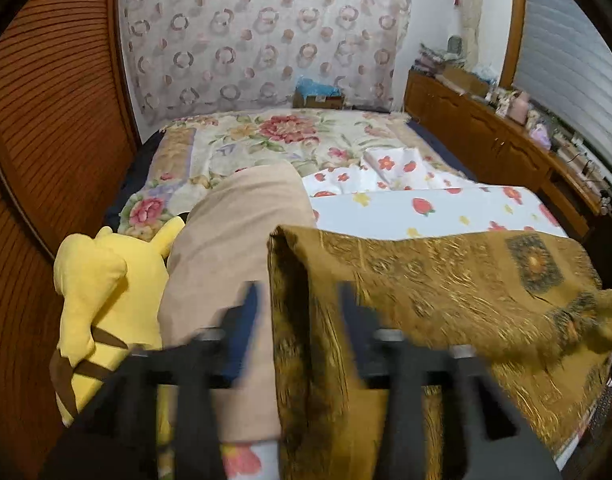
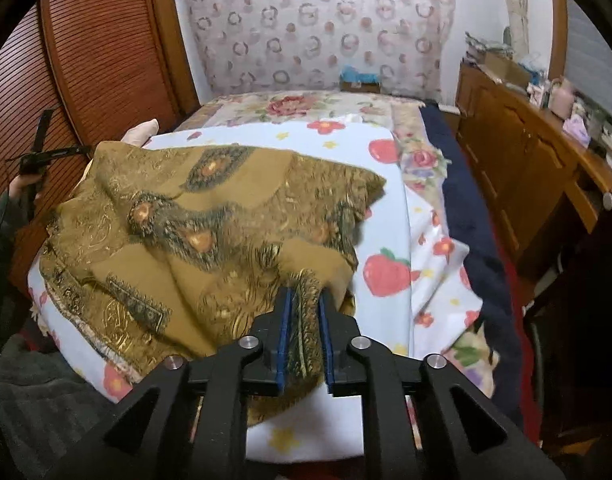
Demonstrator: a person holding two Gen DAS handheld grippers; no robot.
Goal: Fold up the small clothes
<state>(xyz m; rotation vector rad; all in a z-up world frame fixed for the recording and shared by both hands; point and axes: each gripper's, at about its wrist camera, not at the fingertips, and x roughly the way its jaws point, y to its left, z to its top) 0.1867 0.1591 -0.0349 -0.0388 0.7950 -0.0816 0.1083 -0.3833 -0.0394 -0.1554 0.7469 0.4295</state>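
The wide bed with a flowered quilt carries a white strawberry-print sheet, a golden-brown patterned cloth on it, and at nine o'clock a yellow plush toy.

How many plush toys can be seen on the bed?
1. A yellow plush toy lies at the bed's left edge, beside the beige pillow. Others may be hidden under fabric.

Left side: yellow plush toy and tan pillow block.
Right side: strawberry sheet lies open.
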